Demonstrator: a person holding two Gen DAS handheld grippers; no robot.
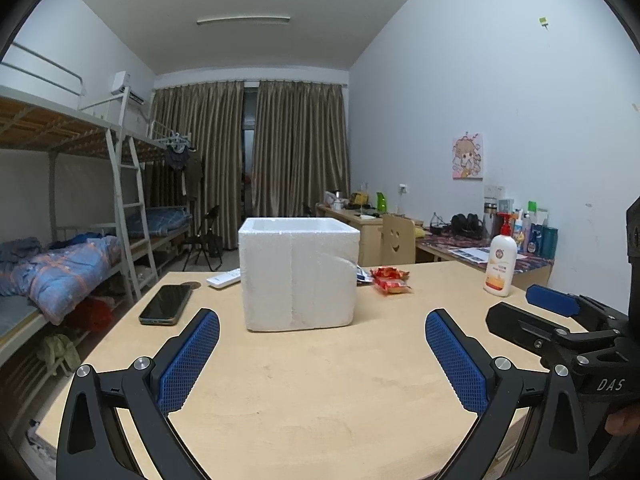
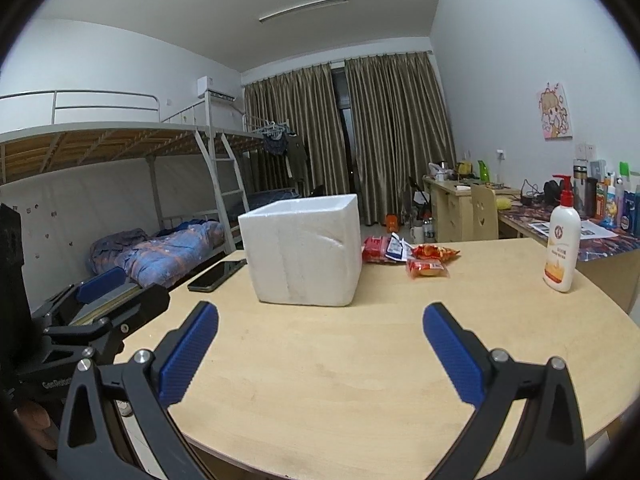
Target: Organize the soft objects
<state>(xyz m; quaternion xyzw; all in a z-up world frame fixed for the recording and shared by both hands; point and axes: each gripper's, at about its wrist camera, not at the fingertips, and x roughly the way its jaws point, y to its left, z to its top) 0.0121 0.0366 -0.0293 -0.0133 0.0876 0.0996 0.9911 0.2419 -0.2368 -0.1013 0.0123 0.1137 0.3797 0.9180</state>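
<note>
A white foam box (image 1: 298,274) is stood upright on the pale wooden table (image 1: 320,380), its open top turned upward and one vertical corner edge turned toward the cameras. Its walls are seen as rough and grainy, with a dent in the right face. Red snack packets (image 2: 426,266) are laid flat just right of the box, their long sides running roughly left to right; a blue-and-white packet (image 2: 396,249) is seen behind them. The left gripper (image 1: 322,360) and the right gripper (image 2: 320,354) are both held spread wide and empty, well short of the box, which is placed ahead between their fingers.
</note>
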